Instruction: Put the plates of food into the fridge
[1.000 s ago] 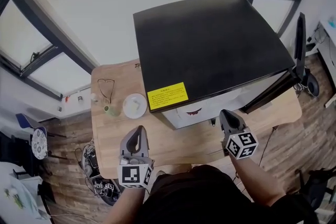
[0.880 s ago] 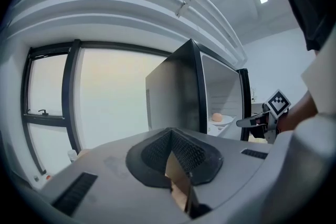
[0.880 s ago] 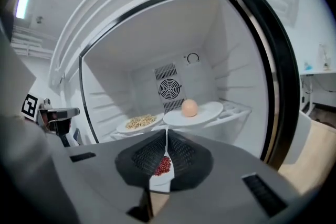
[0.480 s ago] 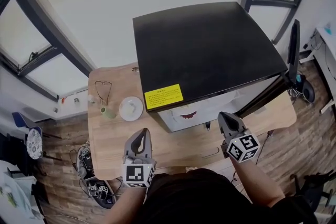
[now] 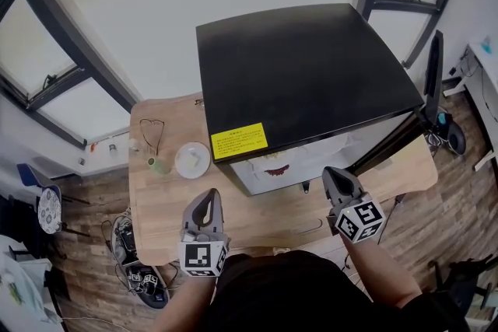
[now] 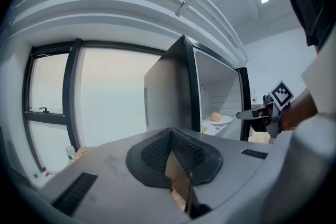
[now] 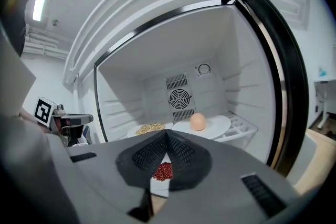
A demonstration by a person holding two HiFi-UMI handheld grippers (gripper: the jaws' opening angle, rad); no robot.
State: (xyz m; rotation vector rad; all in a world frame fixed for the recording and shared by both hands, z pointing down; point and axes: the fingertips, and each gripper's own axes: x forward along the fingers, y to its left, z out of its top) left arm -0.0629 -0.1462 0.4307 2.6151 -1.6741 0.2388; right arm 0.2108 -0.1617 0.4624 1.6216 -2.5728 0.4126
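The yellow label [image 5: 238, 141] on the black top of the fridge [image 5: 303, 66] carries dark print too small to read. A red mark below it on the white front is partly cut off by the top's edge.

From the head view the fridge interior is hidden. The right gripper view looks in and shows a plate with a round tan item [image 7: 210, 126], a plate of yellowish grains [image 7: 149, 128] and, partly masked by the jaws, a plate of red bits [image 7: 164, 170].

Only the head view shows a white plate [image 5: 192, 160] on the wooden surface [image 5: 257, 214], beside a small green cup [image 5: 159, 165] and eyeglasses [image 5: 153, 132]; what it holds is unclear.

The left gripper [image 5: 207, 202] and right gripper [image 5: 336, 181] hover before the fridge, each with jaws pressed together on nothing.
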